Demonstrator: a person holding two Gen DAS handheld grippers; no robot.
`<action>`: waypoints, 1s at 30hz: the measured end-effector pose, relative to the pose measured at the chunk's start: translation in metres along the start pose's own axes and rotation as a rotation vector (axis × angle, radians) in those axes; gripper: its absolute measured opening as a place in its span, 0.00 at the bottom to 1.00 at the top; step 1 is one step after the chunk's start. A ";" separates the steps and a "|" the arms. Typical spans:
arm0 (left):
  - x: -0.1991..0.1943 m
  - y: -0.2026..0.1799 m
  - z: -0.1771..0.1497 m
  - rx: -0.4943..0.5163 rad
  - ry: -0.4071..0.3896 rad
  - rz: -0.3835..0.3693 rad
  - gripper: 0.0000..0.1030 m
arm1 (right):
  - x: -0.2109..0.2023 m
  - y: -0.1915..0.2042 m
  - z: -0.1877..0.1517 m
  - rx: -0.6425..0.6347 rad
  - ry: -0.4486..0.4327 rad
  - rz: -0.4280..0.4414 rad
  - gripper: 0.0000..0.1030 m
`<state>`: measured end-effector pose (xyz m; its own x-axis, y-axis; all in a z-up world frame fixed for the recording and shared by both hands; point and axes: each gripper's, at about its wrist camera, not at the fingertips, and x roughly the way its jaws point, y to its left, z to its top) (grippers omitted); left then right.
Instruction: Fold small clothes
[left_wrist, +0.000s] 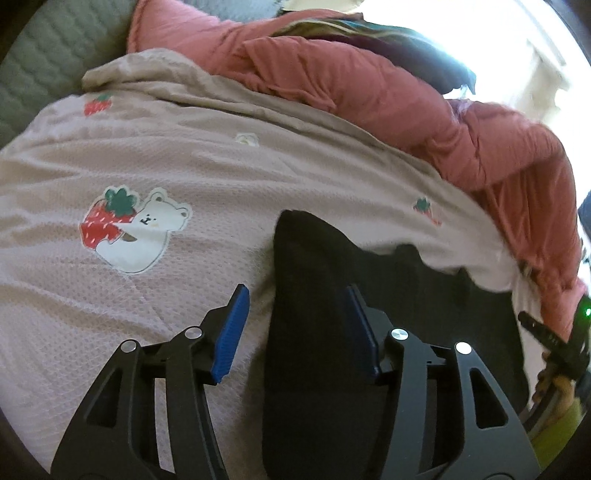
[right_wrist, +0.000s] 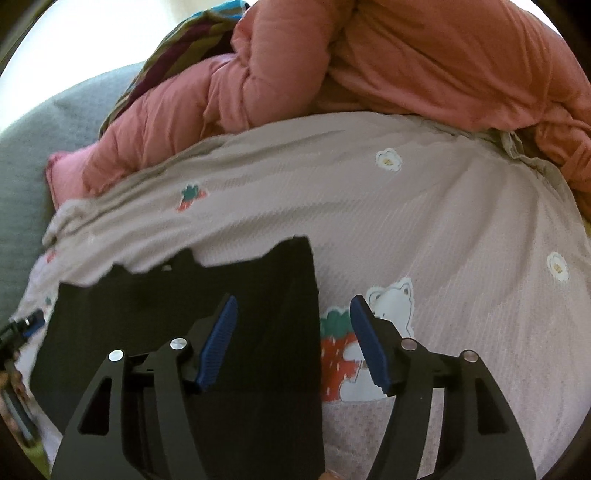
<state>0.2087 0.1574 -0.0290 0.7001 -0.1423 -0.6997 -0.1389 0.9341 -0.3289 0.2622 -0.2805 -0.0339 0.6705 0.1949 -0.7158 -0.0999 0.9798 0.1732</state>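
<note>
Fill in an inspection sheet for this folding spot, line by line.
Surface: pale bedcover with strawberry-and-bear prints.
Job's things: black garment lying flat on the cover.
Clutter: bunched pink quilt and striped fabric behind.
Grippers: left gripper open, astride the garment's left edge; right gripper open, astride its right edge; neither pad presses.
Cables: nothing seen.
Surroundings: grey quilted fabric at the far side, bright light beyond.
</note>
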 end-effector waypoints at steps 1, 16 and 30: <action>0.002 -0.002 -0.002 0.016 0.013 0.004 0.46 | 0.002 0.002 -0.001 -0.019 0.008 -0.002 0.60; 0.016 -0.018 -0.020 0.152 0.043 0.108 0.12 | 0.014 0.005 -0.010 -0.089 0.043 -0.103 0.07; 0.017 -0.017 -0.026 0.136 0.064 0.111 0.17 | 0.001 -0.011 -0.018 -0.006 0.057 -0.148 0.44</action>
<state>0.2045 0.1312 -0.0515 0.6394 -0.0518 -0.7671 -0.1138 0.9804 -0.1611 0.2508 -0.2901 -0.0486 0.6351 0.0509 -0.7707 -0.0078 0.9982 0.0594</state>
